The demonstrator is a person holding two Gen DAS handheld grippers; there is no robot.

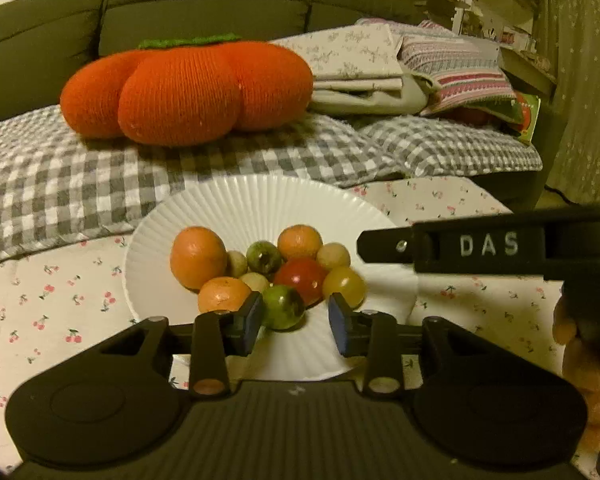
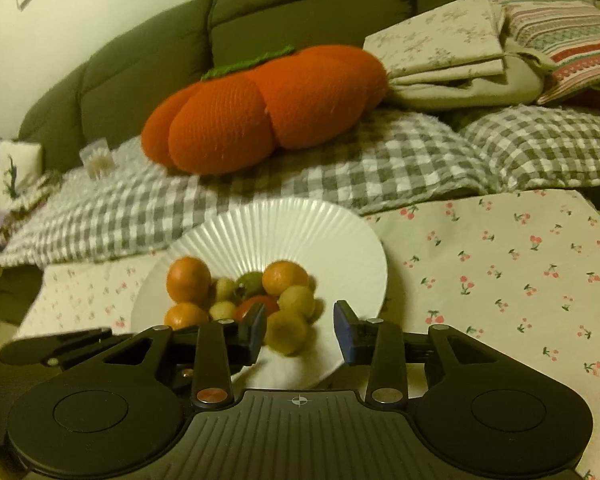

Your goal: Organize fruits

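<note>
A white ribbed plate [image 1: 236, 208] sat on a cherry-print cloth [image 1: 52, 312] over the tabletop, and all the fruit was heaped at its middle. Seen from the left wrist, the pile held a large orange [image 1: 198, 257] at the left, a smaller orange [image 1: 299, 242] at the back and another [image 1: 223, 294] at the front left, a red tomato [image 1: 300, 278] in the middle, a yellow-green fruit [image 1: 343, 286] at the right, and several small pale and green ones between them. The left gripper [image 1: 296, 322] hung low over the near edge of the plate with its fingers [image 1: 253, 322] spread apart, grasping nothing; a green fruit [image 1: 283, 306] lay just beyond the gap, close by the left finger. The right gripper [image 2: 300, 330] was likewise released and empty, and a blurred yellow-green fruit [image 2: 286, 332] lay on the plate beyond its gap, toward the left finger. From the left wrist view, the right gripper's black body marked DAS [image 1: 488, 245] reached in from the right, beside the plate. Behind the tabletop stood a dark green sofa [image 1: 204, 12] with a grey checked blanket [image 1: 80, 184], an orange pumpkin-shaped cushion [image 1: 184, 92] and folded linens [image 1: 360, 68].
</note>
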